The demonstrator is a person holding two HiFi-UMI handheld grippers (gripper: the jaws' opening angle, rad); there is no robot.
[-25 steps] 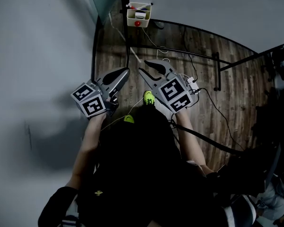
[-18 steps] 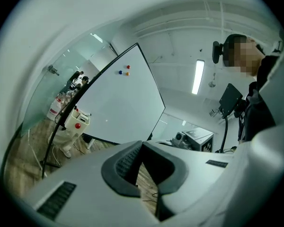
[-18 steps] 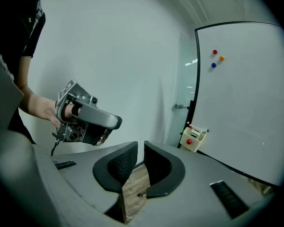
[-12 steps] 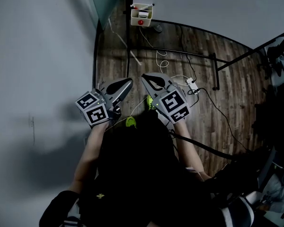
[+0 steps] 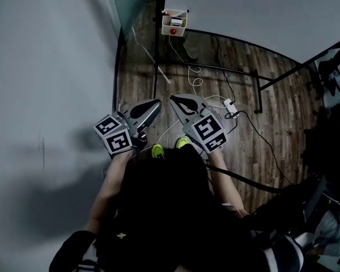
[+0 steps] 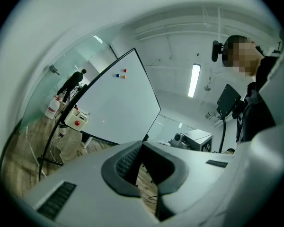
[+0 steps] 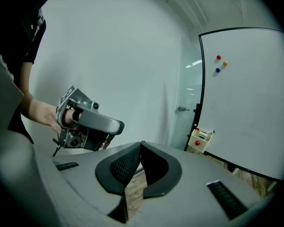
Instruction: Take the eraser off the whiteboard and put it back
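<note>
**Big white whiteboard on a black stand [image 5: 255, 4], with both grippers shut and well apart from it.**

The whiteboard stands on a brown wooden plank floor [image 5: 243, 89]. The person holds the grey left gripper [image 5: 157, 103] and the grey right gripper [image 5: 173, 99] side by side over that floor. Their tips are near each other but not touching. Each gripper's two jaws are pressed together at the tips, and nothing is between them. A small cream box with a red dot [image 5: 174, 21] hangs on the stand at the board's bottom corner, ahead of both grippers and well apart from them. Little things lie in the box, but they are too small to tell if one is the eraser. Three tiny round magnets, red, orange and blue [image 7: 218, 58], sit high on the whiteboard.
</note>
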